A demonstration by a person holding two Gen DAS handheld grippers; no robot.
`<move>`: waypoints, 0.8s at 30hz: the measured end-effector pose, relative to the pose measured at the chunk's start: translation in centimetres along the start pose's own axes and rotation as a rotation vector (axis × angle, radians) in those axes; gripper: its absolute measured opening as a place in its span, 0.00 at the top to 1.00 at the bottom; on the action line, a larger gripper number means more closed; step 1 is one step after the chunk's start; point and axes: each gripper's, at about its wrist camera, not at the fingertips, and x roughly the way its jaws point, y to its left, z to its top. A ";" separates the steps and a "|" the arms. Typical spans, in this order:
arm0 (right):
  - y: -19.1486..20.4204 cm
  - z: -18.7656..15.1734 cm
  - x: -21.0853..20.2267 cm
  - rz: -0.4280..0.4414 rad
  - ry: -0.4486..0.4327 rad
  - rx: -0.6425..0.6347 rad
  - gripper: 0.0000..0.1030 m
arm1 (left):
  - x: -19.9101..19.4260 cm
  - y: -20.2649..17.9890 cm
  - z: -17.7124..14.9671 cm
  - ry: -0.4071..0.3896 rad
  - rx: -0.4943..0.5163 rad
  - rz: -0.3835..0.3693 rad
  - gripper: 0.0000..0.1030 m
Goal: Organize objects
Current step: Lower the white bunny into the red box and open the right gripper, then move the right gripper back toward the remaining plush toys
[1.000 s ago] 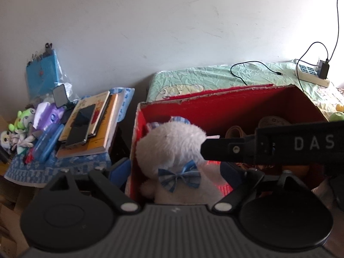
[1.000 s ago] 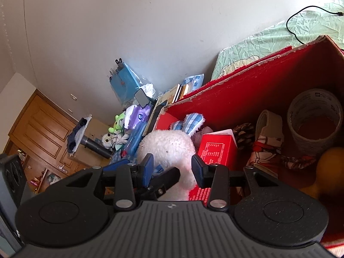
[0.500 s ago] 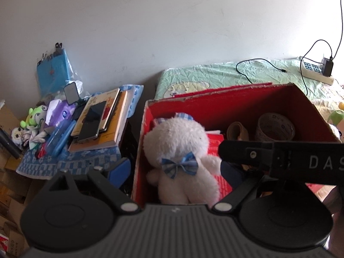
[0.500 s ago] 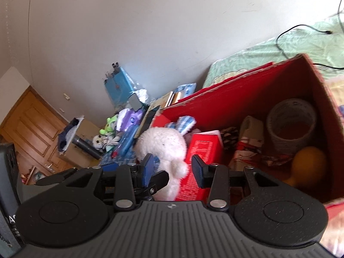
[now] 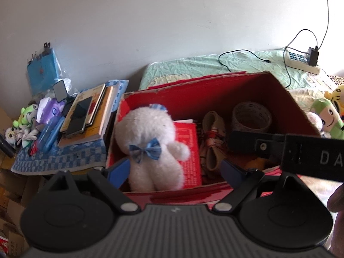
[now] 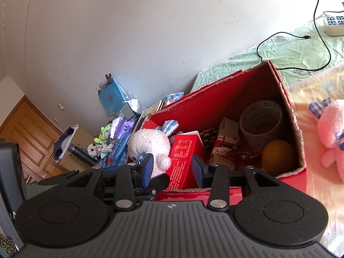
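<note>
Both grippers empty above the red box, ready for the next toy

Your left gripper (image 5: 175, 168) stands wide, your right gripper (image 6: 173, 168) narrower, neither holding anything; the white plush bunny (image 5: 153, 144) sits in the red cardboard box (image 6: 300, 150), so swing right toward the pink plush (image 6: 331, 133) at three o'clock, clearing the box wall.

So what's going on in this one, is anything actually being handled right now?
Nothing is held. A person's left gripper and right gripper both hang open and empty at the near edge of a red cardboard box on the bed. Inside it sit a white plush bunny, a red carton, a woven basket and a yellow ball. A pink plush lies outside on the bed.
</note>
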 end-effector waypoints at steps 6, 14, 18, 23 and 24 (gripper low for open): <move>0.2 -0.3 -1.2 0.002 -0.015 -0.011 0.58 | -1.0 -1.2 -0.1 -0.013 0.015 -0.015 0.10; 0.0 -0.8 -2.1 0.004 -0.005 -0.017 0.58 | -1.6 -2.2 -0.5 -0.005 0.020 -0.019 0.08; 0.0 -1.2 -2.6 0.004 0.001 -0.022 0.58 | -1.9 -2.4 -0.8 0.007 0.009 -0.027 0.08; -0.4 -1.6 -3.3 0.002 0.006 -0.018 0.58 | -2.2 -3.0 -1.2 0.028 0.000 -0.054 0.08; -0.4 -1.6 -3.4 0.000 0.008 -0.018 0.58 | -2.2 -3.2 -1.3 0.031 0.003 -0.055 0.08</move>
